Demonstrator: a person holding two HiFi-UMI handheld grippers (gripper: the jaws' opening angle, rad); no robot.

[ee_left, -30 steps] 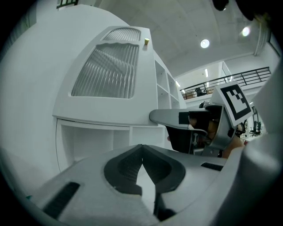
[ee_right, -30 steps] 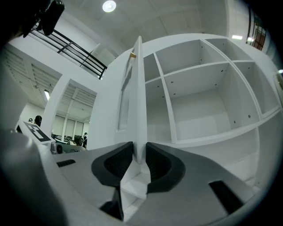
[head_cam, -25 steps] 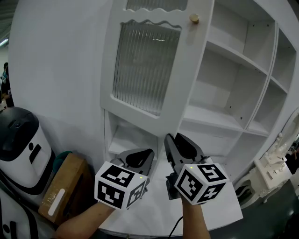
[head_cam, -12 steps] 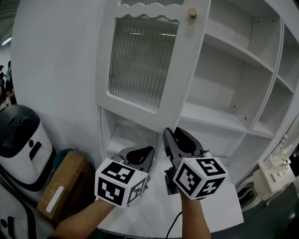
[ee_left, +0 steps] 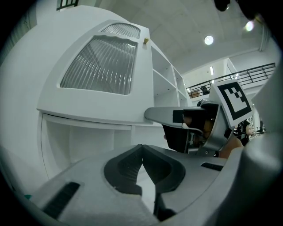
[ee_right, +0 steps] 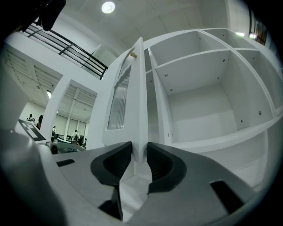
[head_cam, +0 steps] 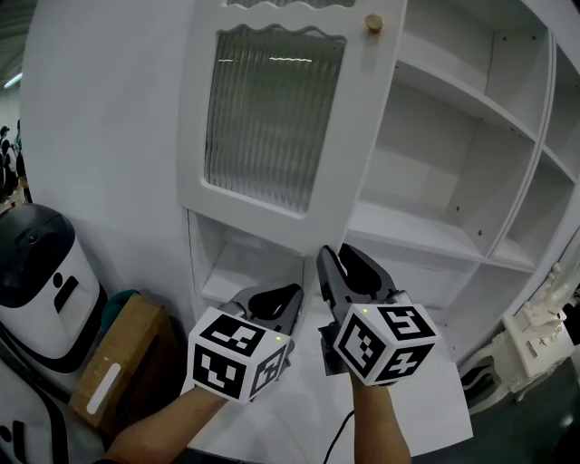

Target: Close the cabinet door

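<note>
The white cabinet door (head_cam: 272,118) with a ribbed glass pane and a gold knob (head_cam: 373,23) stands swung open, in front of bare white shelves (head_cam: 435,227). Both grippers sit side by side just below the door's lower edge. My left gripper (head_cam: 272,304) is shut with nothing in it, its tips meeting (ee_left: 142,148). My right gripper (head_cam: 349,267) has just been opening its jaws. In the right gripper view (ee_right: 139,150) the door's thin lower edge (ee_right: 140,110) shows between the pads. I see no firm squeeze on it.
A black-and-white appliance (head_cam: 41,281) and a cardboard box (head_cam: 122,362) stand on the floor at the left. A white ledge (head_cam: 308,408) runs under my hands. Ornate white furniture (head_cam: 535,335) stands at the far right. An open lower compartment (head_cam: 245,267) lies behind the left gripper.
The door fills slightly more of the head view and its left side sits further left. Both grippers have shifted a little under its lower edge. The right jaws stand slightly wider.
</note>
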